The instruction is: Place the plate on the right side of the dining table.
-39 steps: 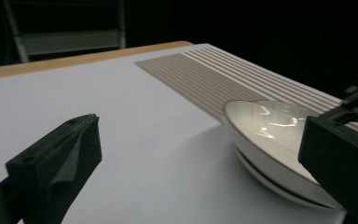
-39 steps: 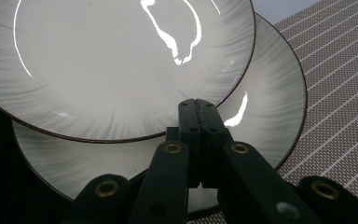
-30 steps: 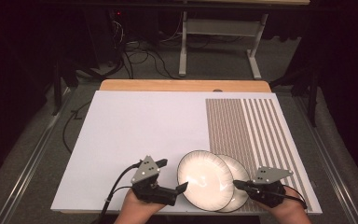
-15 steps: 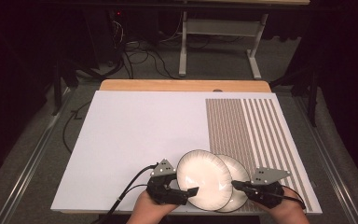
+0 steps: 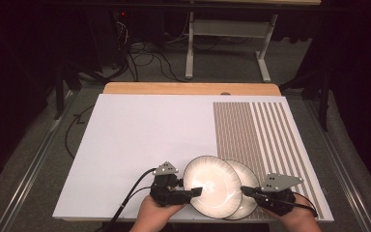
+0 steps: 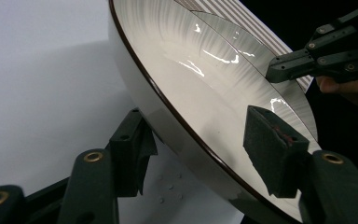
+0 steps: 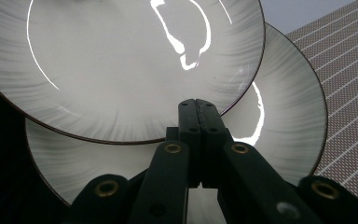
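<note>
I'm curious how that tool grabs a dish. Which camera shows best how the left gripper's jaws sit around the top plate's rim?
The left gripper view: the top plate has its rim between two black pads, which have just been closing. The high view shows the left gripper at that rim, small. The right gripper view shows the plate's face.

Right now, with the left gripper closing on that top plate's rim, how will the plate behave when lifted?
The top plate looks glazed and glossy, so probably slippery under the pads. Gripped at one rim, it likely sags or pivots. It overlaps the lower plate, so it may scrape; it looks rigid and chippable.
</note>
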`<state>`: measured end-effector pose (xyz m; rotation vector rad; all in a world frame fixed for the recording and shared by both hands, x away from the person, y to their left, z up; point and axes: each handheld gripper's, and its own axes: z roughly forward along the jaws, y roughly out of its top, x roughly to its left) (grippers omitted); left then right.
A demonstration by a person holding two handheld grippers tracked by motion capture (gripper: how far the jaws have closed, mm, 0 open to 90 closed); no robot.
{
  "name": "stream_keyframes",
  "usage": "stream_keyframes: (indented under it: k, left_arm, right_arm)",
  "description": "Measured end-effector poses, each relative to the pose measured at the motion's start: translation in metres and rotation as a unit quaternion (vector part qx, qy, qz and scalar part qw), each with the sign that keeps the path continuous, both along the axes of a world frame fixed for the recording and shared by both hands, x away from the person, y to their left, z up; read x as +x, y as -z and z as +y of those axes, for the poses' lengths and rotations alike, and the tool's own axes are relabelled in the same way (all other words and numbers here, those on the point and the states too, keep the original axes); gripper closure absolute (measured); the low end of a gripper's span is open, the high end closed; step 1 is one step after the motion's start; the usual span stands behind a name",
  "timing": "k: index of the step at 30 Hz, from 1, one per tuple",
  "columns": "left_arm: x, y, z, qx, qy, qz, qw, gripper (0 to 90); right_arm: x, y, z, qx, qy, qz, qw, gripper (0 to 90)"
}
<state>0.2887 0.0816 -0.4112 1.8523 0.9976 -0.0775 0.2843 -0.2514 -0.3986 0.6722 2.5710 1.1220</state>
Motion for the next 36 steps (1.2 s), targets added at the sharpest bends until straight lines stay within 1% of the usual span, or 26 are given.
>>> stream_keyframes:
  k: [5, 12, 18, 21, 25, 30, 34, 36]
  left_arm:
    - [0.003, 0.000, 0.000, -0.006, -0.006, 0.016, 0.9998, 48.1]
    - [0.005, 0.001, 0.001, -0.009, -0.014, 0.031, 0.9994, 54.3]
    - [0.006, 0.001, 0.003, -0.007, -0.021, 0.029, 0.9993, 61.8]
    - [0.007, 0.001, 0.004, -0.016, -0.024, 0.032, 0.9991, 64.1]
    - [0.007, -0.001, 0.006, -0.027, -0.030, 0.029, 0.9988, 68.1]
    - [0.009, -0.002, 0.009, -0.041, -0.036, 0.033, 0.9980, 71.5]
    - [0.011, -0.004, 0.012, -0.052, -0.044, 0.029, 0.9973, 74.7]
    - [0.011, -0.006, 0.013, -0.055, -0.045, 0.021, 0.9972, 76.0]
  right_arm:
    - [0.000, -0.001, -0.002, 0.001, 0.001, -0.005, 1.0000, 90.0]
    - [-0.001, -0.003, -0.005, 0.008, 0.006, -0.007, 0.9999, 90.0]
    - [-0.001, -0.006, -0.008, 0.017, 0.012, -0.013, 0.9997, 90.0]
    - [-0.001, -0.006, -0.009, 0.018, 0.012, -0.016, 0.9996, 90.0]
    - [-0.001, -0.008, -0.010, 0.023, 0.015, -0.022, 0.9994, 90.0]
    - [-0.002, -0.010, -0.011, 0.029, 0.018, -0.026, 0.9990, 90.0]
    - [-0.002, -0.012, -0.013, 0.036, 0.023, -0.028, 0.9987, 90.0]
    - [-0.002, -0.012, -0.013, 0.041, 0.024, -0.030, 0.9984, 90.0]
